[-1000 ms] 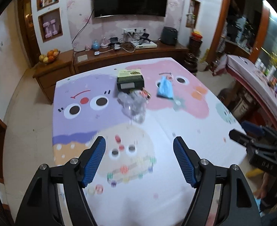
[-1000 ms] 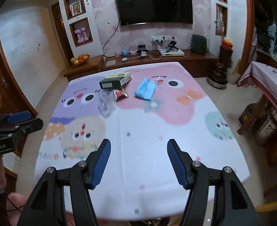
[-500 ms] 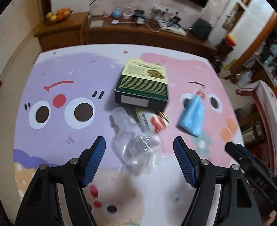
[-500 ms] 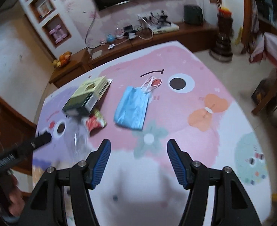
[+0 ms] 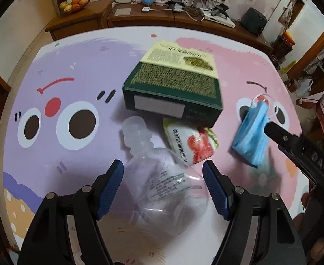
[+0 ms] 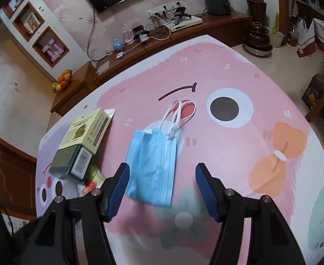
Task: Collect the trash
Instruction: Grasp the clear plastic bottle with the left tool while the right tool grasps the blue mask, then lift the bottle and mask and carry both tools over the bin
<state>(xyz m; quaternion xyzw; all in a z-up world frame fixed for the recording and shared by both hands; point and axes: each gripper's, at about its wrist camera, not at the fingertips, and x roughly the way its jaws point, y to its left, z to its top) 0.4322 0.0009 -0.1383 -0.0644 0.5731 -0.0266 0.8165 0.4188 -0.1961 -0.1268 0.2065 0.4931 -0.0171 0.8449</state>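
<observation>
Our left claw (image 5: 163, 171) stands with its blue pads apart over the crushed clear plastic bottle (image 5: 159, 174), which lies on its side on the desk (image 5: 78, 50) with its cap end toward the far edge. The bottle's body sits in the gap between the pads, but neither pad presses on it as far as we can see. Just beyond the bottle lies a small snack wrapper (image 5: 191, 142) in white, green and red, its far end touching or tucked under a dark green carton (image 5: 175, 88) with a pale yellow printed top. Our right claw (image 6: 162, 177) also stands apart, poised above the near end of a folded blue face mask (image 6: 154, 165), whose white ear loops (image 6: 176, 114) trail away toward the far side. The mask lies flat on the pink part of the cartoon-printed desk cover, clear of both pads. In the left view, the right claw's black arm crosses in front of the mask (image 5: 253, 137).
</observation>
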